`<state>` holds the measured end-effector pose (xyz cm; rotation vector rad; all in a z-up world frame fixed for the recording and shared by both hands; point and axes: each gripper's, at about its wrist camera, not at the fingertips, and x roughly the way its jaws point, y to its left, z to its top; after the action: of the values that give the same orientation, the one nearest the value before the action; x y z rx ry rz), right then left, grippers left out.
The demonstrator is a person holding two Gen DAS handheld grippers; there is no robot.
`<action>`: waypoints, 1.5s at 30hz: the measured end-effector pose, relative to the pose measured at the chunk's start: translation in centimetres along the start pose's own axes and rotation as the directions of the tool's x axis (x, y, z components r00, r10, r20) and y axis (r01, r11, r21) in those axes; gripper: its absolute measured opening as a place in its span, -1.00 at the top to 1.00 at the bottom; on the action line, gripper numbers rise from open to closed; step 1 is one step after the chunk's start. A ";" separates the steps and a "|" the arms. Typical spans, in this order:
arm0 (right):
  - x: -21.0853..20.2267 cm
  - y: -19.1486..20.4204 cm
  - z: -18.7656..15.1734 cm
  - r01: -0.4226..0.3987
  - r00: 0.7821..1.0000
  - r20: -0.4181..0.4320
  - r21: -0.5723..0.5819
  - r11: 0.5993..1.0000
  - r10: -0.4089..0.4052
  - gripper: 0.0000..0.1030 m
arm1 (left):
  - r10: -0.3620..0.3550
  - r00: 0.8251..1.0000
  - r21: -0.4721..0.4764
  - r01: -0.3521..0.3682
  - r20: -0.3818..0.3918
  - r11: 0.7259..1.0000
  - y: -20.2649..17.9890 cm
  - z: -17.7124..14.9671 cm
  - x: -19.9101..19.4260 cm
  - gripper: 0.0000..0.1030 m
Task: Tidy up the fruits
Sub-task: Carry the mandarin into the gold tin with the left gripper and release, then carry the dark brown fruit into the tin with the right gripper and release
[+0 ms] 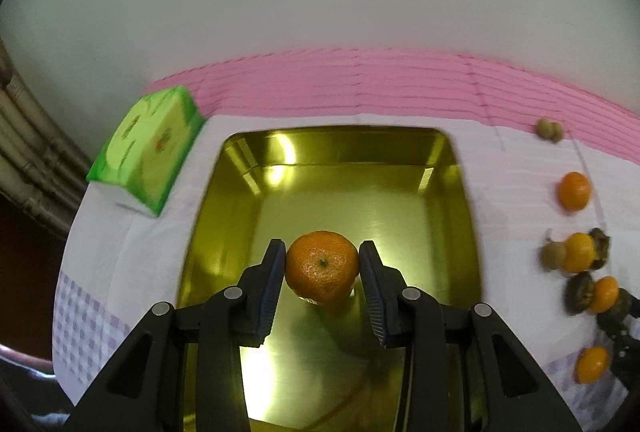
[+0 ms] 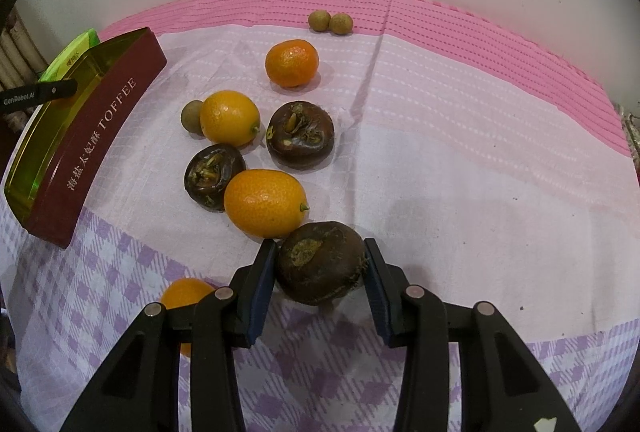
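The left gripper [image 1: 322, 268] is clamped on a tangerine [image 1: 322, 266] at lower centre, over the tin [image 1: 460, 216] — light, soft-skinned, squeezed across its middle. The right gripper [image 2: 320, 266] pinches a dark fruit [image 2: 320, 264] — firm, rough-skinned.

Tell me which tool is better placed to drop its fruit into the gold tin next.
Left. The left tool already holds its tangerine over the gold tin; the right tool grips a dark fruit beside it.
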<state>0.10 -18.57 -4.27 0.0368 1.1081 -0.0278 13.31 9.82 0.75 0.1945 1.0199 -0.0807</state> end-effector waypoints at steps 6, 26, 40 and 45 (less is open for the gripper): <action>0.1 0.1 0.2 0.003 1.000 -0.010 0.004 1.000 -0.003 0.23 | 0.033 0.998 -0.049 -0.035 -0.046 0.998 3.1 -1.0 1.9 0.25; -0.1 0.1 0.6 -0.007 1.000 -0.021 0.033 0.999 0.007 0.24 | 0.047 0.997 -0.034 -0.049 -0.061 0.998 4.5 -2.6 3.3 0.19; -2.4 1.4 1.9 -0.035 0.999 0.027 0.015 0.999 0.035 0.24 | 0.045 0.998 -0.015 -0.046 -0.053 0.999 3.8 -2.9 3.2 -0.08; -2.7 2.6 2.7 -0.065 0.997 0.035 -0.015 0.998 0.066 0.24 | 0.056 0.998 0.011 -0.056 -0.009 0.998 2.9 -3.3 1.9 -0.30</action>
<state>1.38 -16.03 -0.61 0.0601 1.0713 0.0376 11.98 13.32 -2.22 0.2337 1.0227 -0.0343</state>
